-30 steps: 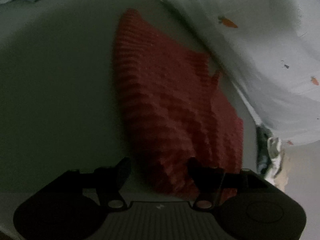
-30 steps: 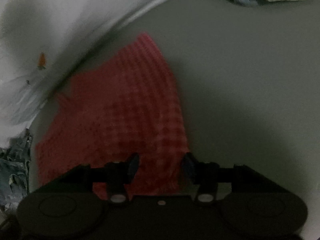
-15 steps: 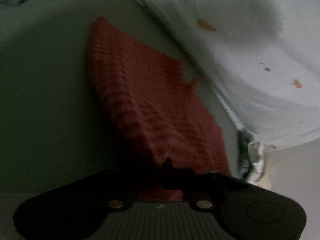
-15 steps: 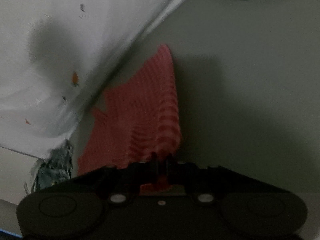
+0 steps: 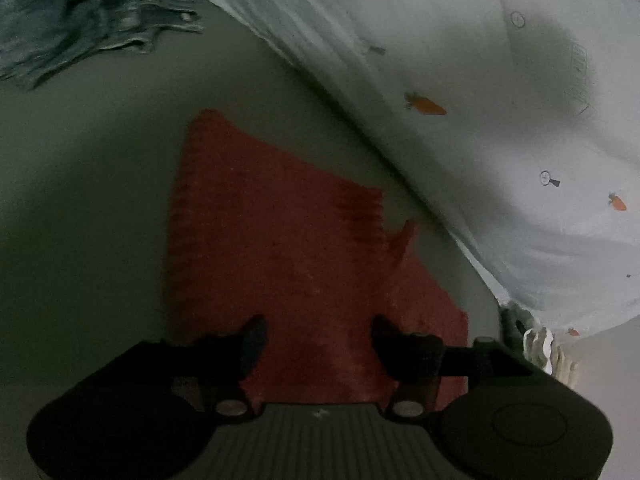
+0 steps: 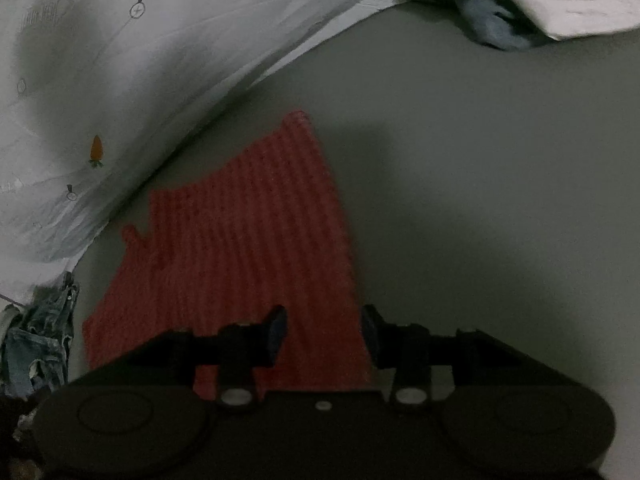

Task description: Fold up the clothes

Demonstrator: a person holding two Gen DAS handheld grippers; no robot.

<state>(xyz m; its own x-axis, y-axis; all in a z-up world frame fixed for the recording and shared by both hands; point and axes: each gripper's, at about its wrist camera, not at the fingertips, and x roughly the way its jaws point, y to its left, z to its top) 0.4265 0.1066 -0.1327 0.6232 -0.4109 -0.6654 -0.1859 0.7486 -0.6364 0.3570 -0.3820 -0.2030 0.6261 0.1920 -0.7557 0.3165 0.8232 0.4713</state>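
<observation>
A red ribbed knit garment (image 5: 288, 248) lies folded flat on the grey surface (image 5: 80, 220), with a small flap sticking out at its far side. My left gripper (image 5: 318, 332) is open just above the garment's near edge, holding nothing. In the right wrist view the same garment (image 6: 248, 248) lies ahead. My right gripper (image 6: 324, 330) is open over its near right corner, empty.
A white sheet with small carrot prints (image 5: 500, 120) lies bunched along the far side and also shows in the right wrist view (image 6: 120, 80). Blue denim (image 5: 88, 28) lies at the far left. White and blue clothes (image 6: 520, 4) are piled at the far right. Denim (image 6: 36, 336) lies at the left.
Half a second ago both grippers were shut on the garment's near edge. Now both have opened and let it go, and the garment lies flat.
</observation>
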